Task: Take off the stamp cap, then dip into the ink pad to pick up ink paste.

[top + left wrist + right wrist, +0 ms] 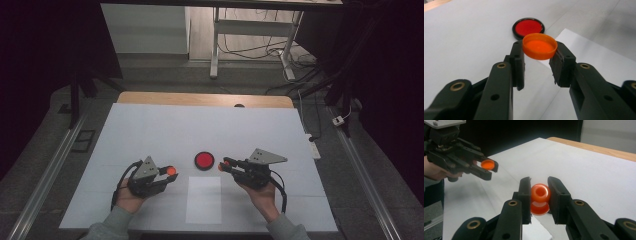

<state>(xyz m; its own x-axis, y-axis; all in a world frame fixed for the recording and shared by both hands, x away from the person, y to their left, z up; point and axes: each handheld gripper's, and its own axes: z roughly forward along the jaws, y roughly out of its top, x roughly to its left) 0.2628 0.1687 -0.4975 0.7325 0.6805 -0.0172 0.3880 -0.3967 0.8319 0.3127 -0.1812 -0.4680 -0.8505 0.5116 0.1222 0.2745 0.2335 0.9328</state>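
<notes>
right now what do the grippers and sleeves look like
Both grippers, left and right, are black with brass-coloured rivets and flat black fingers. Each carries a grey three-cornered plate on top and trails a black cable. The sleeves are grey-green.

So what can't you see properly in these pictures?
- Orange plastic cap: its rim sides, covered by the left gripper jaws in the left gripper view.
- Orange spool-shaped plastic piece: its flanks, behind the right gripper jaws in the right gripper view.
- Red round disc with black rim: too small in the high view to show markings.
</notes>
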